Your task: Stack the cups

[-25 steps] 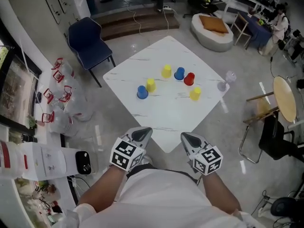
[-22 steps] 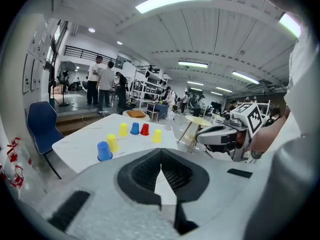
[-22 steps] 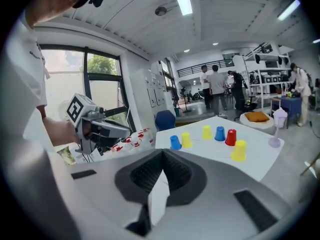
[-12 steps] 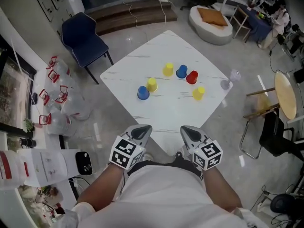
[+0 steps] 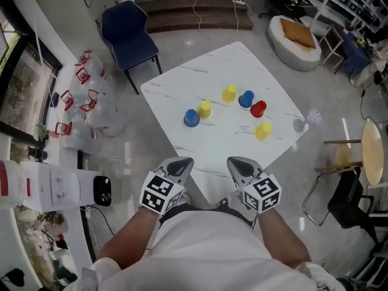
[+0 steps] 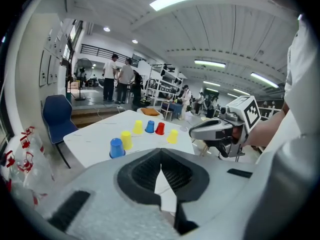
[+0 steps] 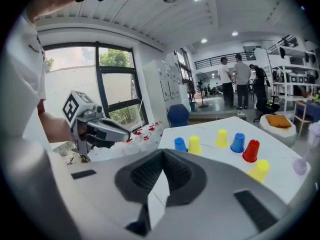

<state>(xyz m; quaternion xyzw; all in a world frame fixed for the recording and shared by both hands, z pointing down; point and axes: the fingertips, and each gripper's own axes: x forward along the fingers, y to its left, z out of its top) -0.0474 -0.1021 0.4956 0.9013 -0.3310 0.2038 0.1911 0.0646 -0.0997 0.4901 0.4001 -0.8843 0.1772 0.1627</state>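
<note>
The left gripper [image 5: 180, 163] and right gripper [image 5: 237, 162] are hovering, jaws closed and empty; upright cups [image 5: 205, 108] are standing well ahead on the desk [image 5: 224, 143], the near blue cup [image 5: 191, 117] closest to the left gripper.

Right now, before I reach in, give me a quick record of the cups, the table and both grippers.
blue cups: two, upside down
yellow cups: three, upside down
red cup: one, upside down, beside the far blue one
stacking: none stacked, all six stand apart
table: white, a corner towards the person
left gripper: shut, empty, by the near corner
right gripper: shut, empty, by the near corner
</note>
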